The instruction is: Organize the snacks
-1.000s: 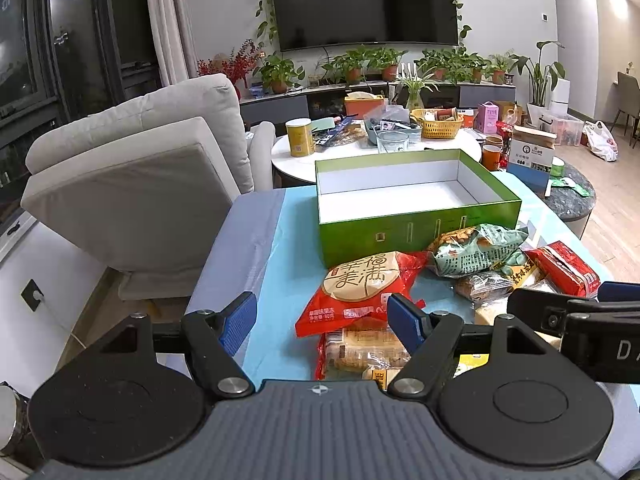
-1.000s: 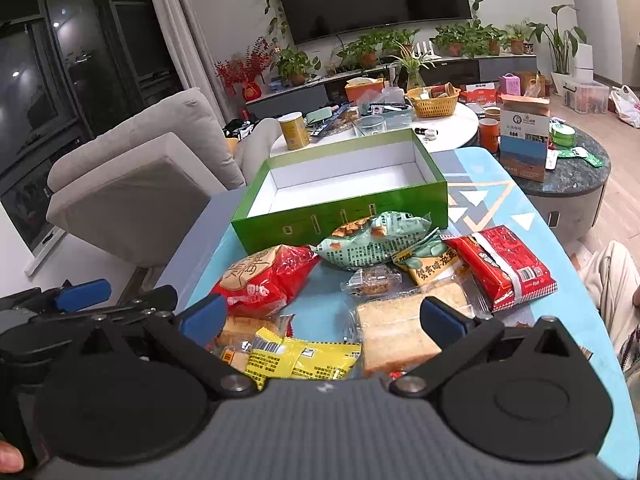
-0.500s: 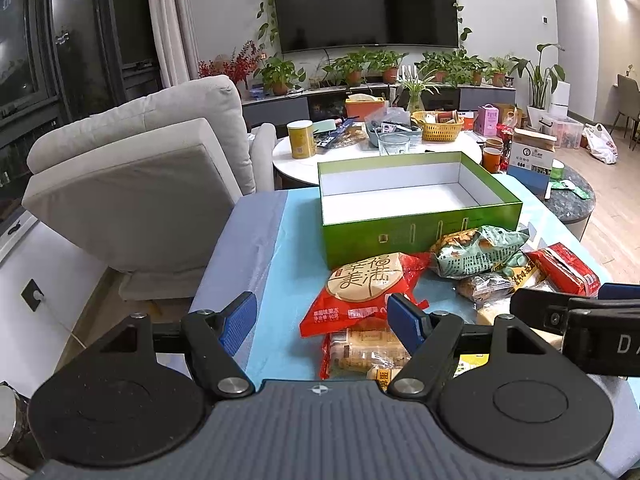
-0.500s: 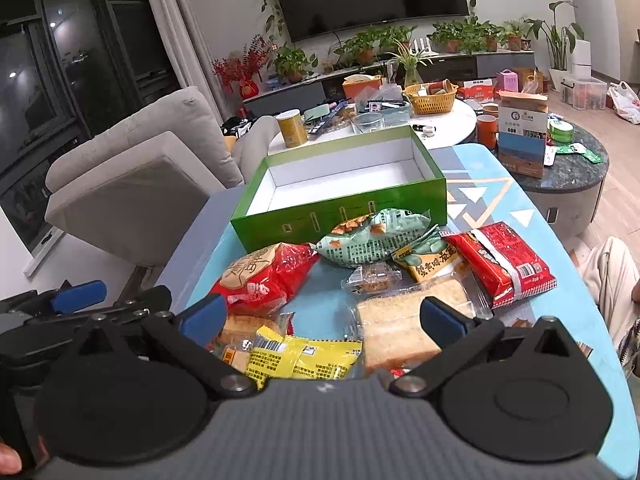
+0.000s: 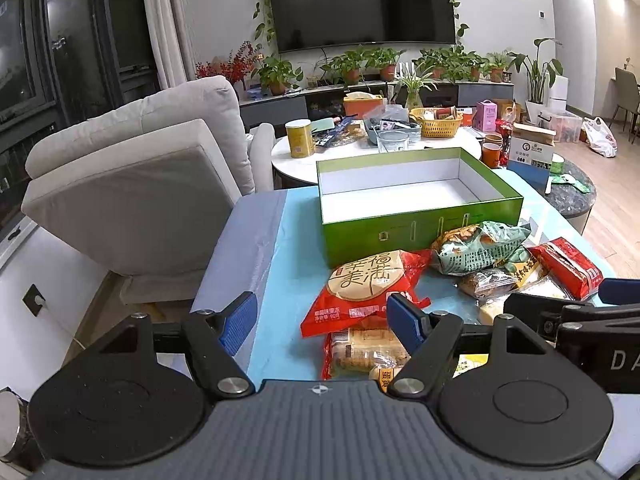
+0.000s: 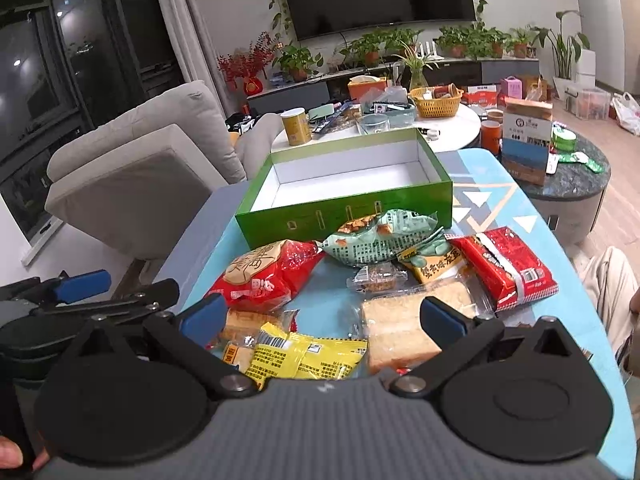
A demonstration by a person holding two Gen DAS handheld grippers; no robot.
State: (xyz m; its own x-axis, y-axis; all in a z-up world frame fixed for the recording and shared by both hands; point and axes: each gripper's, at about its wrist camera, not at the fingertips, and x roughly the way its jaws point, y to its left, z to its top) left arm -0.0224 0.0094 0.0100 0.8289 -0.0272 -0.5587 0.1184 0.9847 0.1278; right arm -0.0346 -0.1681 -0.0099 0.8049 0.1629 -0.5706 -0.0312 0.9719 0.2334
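Closer: red packet marked "福满"

Dark windows, grey recliner, wall-mounted TV above potted plants

Snacks partly hidden behind the gripper bodies

The yellow packet is cut off below by the right gripper's housing, and the bread pack is partly covered by one finger. In the left view, the biscuit pack is overlapped by the red round-label bag; small print cannot be read.
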